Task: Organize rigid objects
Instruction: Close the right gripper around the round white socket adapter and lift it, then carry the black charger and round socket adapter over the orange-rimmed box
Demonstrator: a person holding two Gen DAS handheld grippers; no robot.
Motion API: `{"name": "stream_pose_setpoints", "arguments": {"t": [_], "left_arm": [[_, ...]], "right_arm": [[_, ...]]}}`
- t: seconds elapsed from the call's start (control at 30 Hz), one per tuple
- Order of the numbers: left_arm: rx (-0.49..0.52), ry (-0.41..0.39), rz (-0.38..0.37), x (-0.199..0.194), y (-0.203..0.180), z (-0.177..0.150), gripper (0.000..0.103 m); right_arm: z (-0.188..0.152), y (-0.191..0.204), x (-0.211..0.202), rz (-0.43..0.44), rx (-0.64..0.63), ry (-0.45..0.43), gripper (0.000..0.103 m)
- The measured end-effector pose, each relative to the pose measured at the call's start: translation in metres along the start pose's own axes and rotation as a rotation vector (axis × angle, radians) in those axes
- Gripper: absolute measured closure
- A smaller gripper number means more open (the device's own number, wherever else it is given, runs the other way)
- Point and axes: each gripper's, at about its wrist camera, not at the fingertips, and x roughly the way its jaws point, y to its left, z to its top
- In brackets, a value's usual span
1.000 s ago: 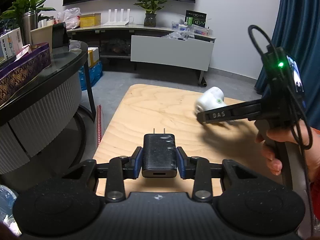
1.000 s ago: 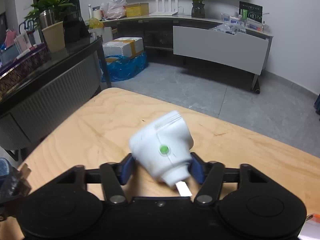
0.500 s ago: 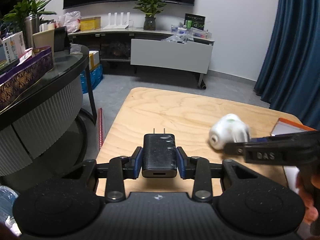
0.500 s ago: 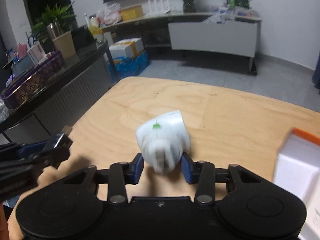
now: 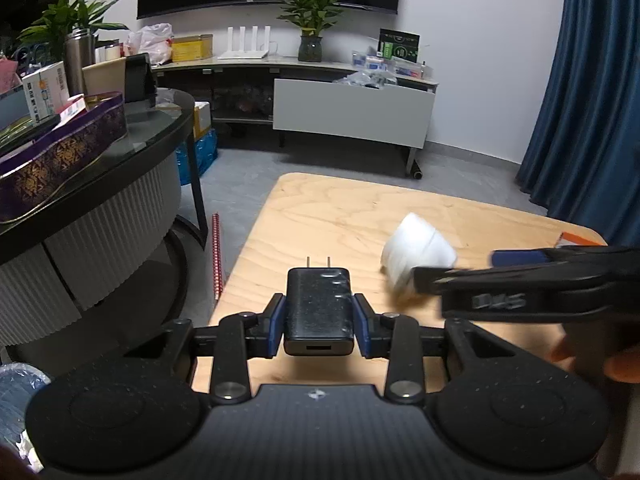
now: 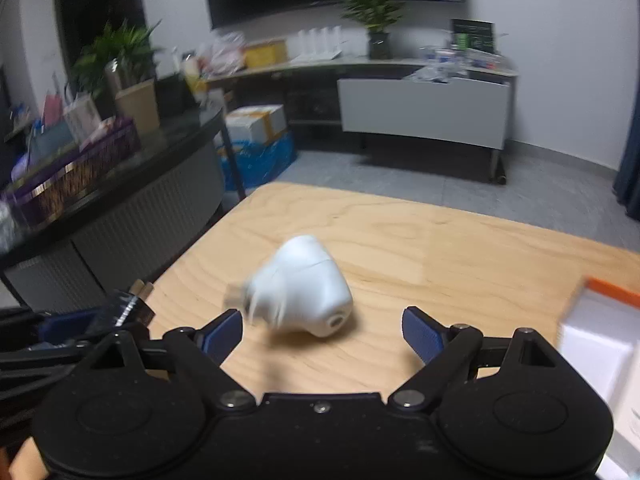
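Observation:
My left gripper (image 5: 319, 322) is shut on a black plug-in charger (image 5: 319, 307), its two prongs pointing away, held above the near left part of the wooden table (image 5: 340, 216). A white rounded adapter (image 6: 302, 292) lies blurred on the table between and just ahead of the spread fingers of my right gripper (image 6: 322, 330), which is open. The adapter also shows in the left wrist view (image 5: 416, 252), with the right gripper (image 5: 456, 276) beside it. The left gripper and charger show at the left edge of the right wrist view (image 6: 120, 312).
A white box with an orange edge (image 6: 600, 320) sits on the table at the right. A dark curved counter (image 5: 100, 168) with boxes stands to the left. A low cabinet (image 5: 352, 112) and a blue curtain (image 5: 592, 92) are at the back.
My right gripper has opened and let go of the white adapter, which now lies on the table. The left gripper still holds the black charger and has hardly moved.

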Motion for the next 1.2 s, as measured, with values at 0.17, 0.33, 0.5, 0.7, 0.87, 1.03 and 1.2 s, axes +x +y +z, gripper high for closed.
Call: {"name": "stream_pose_setpoints", "arguments": {"t": [0.17,0.33,0.5,0.7,0.87,1.03,1.2], "left_arm": [[-0.036,-0.003,0.020,0.003,0.009,0.001,0.067],[-0.051,-0.001,0.022,0.005,0.011,0.001,0.067],[-0.047,0.004,0.014,0.006,0.009,0.000,0.067],[-0.026,-0.008,0.001,-0.003,0.004,0.001,0.067],[-0.013,-0.030,-0.017,-0.020,-0.007,0.005,0.067],[0.012,-0.048,-0.027,-0.042,-0.023,0.006,0.067],[0.028,-0.045,-0.028,-0.059,-0.034,0.005,0.067]], "right_arm": [[0.010,0.020,0.032,0.033,-0.084,0.043,0.001],[0.003,0.025,0.043,0.023,-0.077,0.063,0.019],[-0.005,0.016,0.027,0.024,-0.024,0.063,0.019],[-0.012,0.004,-0.020,0.006,0.053,0.033,0.020],[-0.012,0.001,-0.073,-0.023,0.071,-0.018,0.020],[-0.016,0.002,-0.114,-0.056,0.077,-0.036,0.020],[-0.020,0.007,-0.148,-0.088,0.089,-0.051,0.020]]}}
